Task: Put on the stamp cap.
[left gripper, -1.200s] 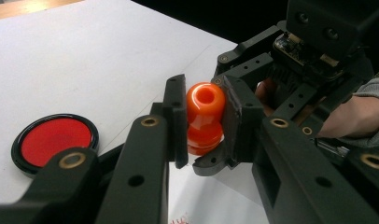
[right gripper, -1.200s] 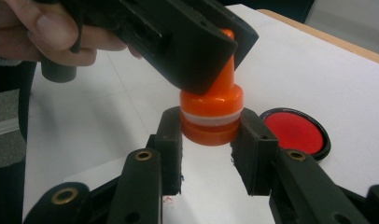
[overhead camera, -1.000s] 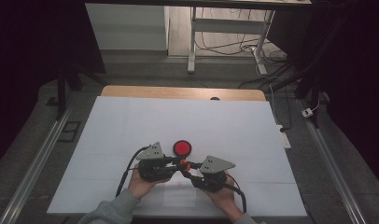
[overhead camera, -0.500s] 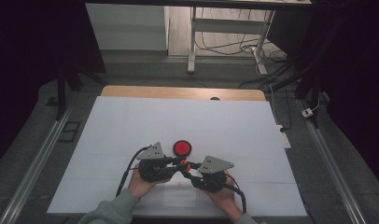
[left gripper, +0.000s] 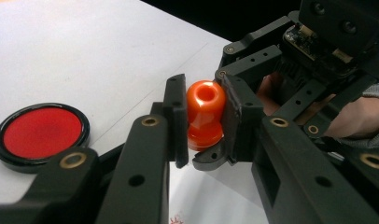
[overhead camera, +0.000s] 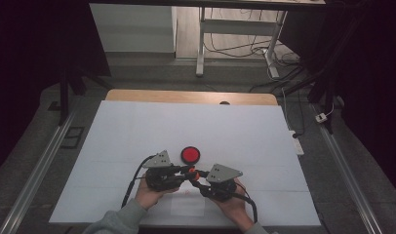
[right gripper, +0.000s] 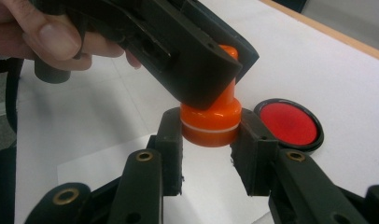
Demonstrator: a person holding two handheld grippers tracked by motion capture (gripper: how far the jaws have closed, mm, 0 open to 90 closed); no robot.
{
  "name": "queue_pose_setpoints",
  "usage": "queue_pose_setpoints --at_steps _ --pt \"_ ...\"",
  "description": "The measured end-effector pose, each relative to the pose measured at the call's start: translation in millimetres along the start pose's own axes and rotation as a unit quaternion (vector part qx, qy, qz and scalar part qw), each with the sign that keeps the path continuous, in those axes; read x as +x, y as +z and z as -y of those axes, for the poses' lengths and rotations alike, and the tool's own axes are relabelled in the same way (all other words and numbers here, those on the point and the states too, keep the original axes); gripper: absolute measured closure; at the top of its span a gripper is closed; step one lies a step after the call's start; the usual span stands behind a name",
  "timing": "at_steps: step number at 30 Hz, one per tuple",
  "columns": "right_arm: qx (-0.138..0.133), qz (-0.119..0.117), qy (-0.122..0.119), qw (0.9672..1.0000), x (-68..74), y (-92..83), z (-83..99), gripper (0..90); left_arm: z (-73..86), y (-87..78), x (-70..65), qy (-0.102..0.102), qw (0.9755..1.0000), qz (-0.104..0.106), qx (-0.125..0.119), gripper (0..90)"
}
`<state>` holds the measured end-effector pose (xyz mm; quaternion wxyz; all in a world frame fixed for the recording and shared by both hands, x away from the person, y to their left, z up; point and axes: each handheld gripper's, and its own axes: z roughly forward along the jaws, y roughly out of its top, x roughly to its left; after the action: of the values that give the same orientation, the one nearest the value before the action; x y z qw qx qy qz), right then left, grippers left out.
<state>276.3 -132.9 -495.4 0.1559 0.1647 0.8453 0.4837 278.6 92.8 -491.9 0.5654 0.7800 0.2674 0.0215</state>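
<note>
A small orange stamp (overhead camera: 192, 174) with a round knob and a wider base is held a little above the white sheet between both grippers. In the left gripper view my left gripper (left gripper: 204, 122) is shut on the stamp's knob (left gripper: 205, 112). The right gripper view has my right gripper (right gripper: 208, 140) shut on the stamp's base (right gripper: 210, 123), with the left gripper's jaws over the knob. In the high view the left gripper (overhead camera: 185, 170) and right gripper (overhead camera: 197, 179) meet tip to tip near the table's front. A round red ink pad (overhead camera: 190, 155) in a black rim lies just behind them.
A large white sheet (overhead camera: 186, 126) covers the wooden table (overhead camera: 191, 96). A smaller white paper (overhead camera: 188, 204) lies under the hands at the front edge. The ink pad (left gripper: 40, 132) sits close to the left jaw, and the ink pad (right gripper: 288, 123) lies right of the right jaw.
</note>
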Motion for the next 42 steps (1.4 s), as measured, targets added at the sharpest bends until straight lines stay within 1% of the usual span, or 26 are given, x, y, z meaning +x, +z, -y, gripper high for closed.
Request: queue_pose_setpoints --at_steps 4,6,7,9,12,16,19,30,39,42 --pt "0.009 -0.005 0.002 0.9999 -1.0 1.2 2.1 64.4 1.7 1.4 1.1 -0.003 1.0000 0.001 0.004 72.9" --pt "0.007 -0.007 0.003 0.9999 -1.6 1.6 2.2 64.4 0.6 0.8 1.3 -0.004 1.0000 0.002 0.004 72.9" --pt "0.002 -0.008 0.005 1.0000 -1.6 1.9 2.2 64.3 0.2 0.6 1.3 -0.004 1.0000 0.001 0.004 72.8" --pt "0.003 -0.008 0.005 0.9999 -1.7 1.9 2.2 64.3 0.0 0.6 0.7 0.000 1.0000 -0.002 0.008 72.8" --pt "0.006 -0.006 0.005 0.9999 -1.3 2.3 2.3 64.1 -0.2 0.6 0.0 0.002 1.0000 -0.005 0.008 72.7" --pt "-0.001 -0.005 0.006 1.0000 -1.2 1.3 1.7 64.0 -1.4 -0.5 -1.0 0.007 1.0000 -0.007 0.003 72.6" --pt "-0.004 -0.005 0.006 1.0000 -1.5 1.6 2.1 63.8 -1.8 -0.1 -2.1 0.011 0.9999 -0.010 0.005 72.7" --pt "-0.004 -0.008 0.007 0.9999 -2.3 1.1 2.6 63.0 -2.3 0.0 -1.8 0.009 0.9999 -0.008 0.005 72.6" --pt "-0.006 -0.007 0.006 0.9999 -4.2 -0.5 2.1 54.9 -4.0 -3.5 -0.1 0.006 0.9999 -0.011 -0.005 72.6" --pt "-0.006 -0.008 0.011 0.9999 -5.6 -0.9 2.7 52.7 -4.7 -5.8 1.7 0.005 0.9999 -0.012 -0.008 72.6"
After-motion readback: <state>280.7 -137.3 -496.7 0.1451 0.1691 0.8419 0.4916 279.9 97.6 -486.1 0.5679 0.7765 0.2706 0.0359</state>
